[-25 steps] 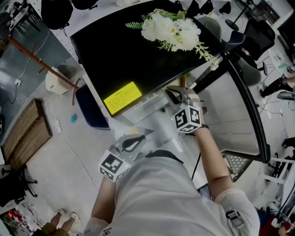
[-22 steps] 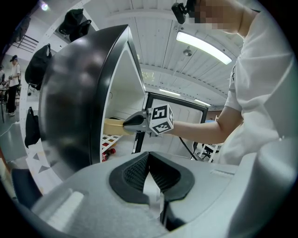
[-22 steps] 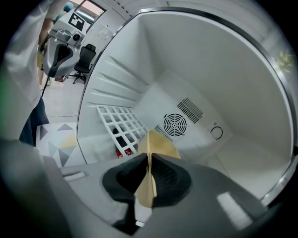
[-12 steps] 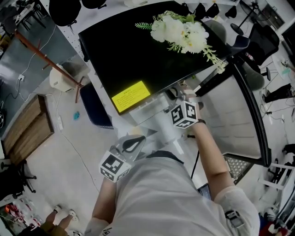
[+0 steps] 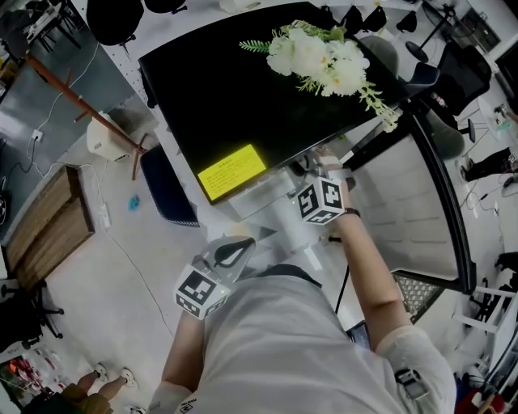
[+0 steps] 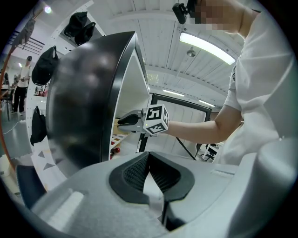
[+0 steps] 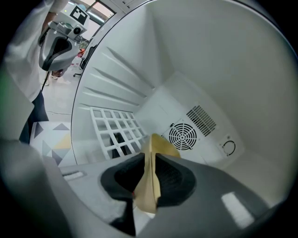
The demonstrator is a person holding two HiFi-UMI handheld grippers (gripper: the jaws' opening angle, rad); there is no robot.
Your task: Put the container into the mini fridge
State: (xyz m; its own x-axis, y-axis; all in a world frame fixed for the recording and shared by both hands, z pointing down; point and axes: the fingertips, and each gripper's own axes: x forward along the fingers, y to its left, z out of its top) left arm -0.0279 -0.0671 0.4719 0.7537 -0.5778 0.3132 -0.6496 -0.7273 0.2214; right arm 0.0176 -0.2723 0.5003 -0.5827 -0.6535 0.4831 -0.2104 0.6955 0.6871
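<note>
One tan container (image 7: 157,145), seemingly thin and edge-on, sits between the opening right tongs (image 7: 150,158) inside the mini fridge (image 7: 209,65), pointing at its back wall (image 7: 186,104); left tongs (image 6: 148,157) hang outside, closed, empty.

Floor: I saw pale speckled flooring (image 5: 121,275) with a white power strip (image 5: 101,217) lying on it.
Floor's left edge: a wooden board (image 5: 44,230) lay flat there.
Far side: I made out black office chairs (image 5: 113,16).
Ceiling: white panels (image 6: 158,46) carried a long lit light strip (image 6: 207,45).
Wall: black bags (image 6: 79,25) hung high up.
</note>
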